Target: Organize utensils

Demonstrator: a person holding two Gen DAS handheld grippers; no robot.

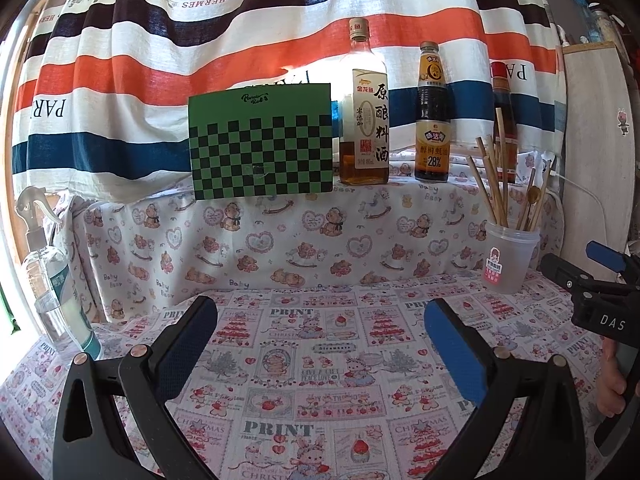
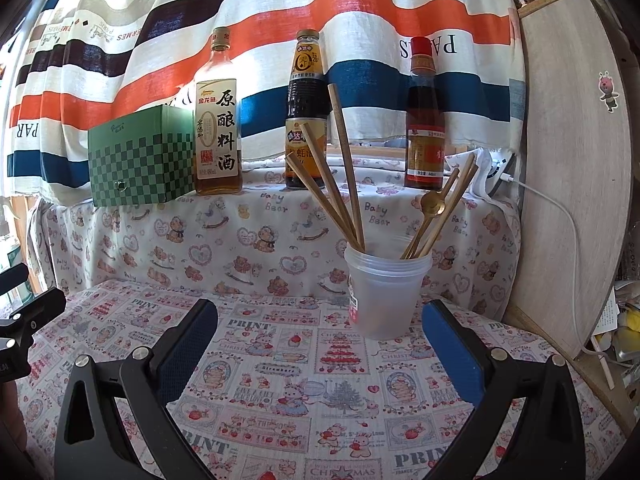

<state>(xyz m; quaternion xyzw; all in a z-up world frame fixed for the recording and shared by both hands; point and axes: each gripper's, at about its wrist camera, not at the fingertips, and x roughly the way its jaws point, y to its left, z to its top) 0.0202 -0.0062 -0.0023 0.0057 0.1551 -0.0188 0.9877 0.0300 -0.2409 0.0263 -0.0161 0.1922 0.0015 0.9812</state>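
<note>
Jaws wide; bottles behind cup, seemingly apart.

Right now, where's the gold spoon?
The gold spoon stands in the translucent plastic cup, leaning right among the chopsticks, just ahead of the right hand-held gripper in its view.

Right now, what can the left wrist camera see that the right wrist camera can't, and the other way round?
Only the left wrist view shows the spray bottle at the table's left edge. Only the right wrist view shows the white cable and the clutter past the wooden board. Both show the plastic cup holding chopsticks and a gold spoon, the three sauce bottles, the green checkered box, and open, empty grippers.
</note>
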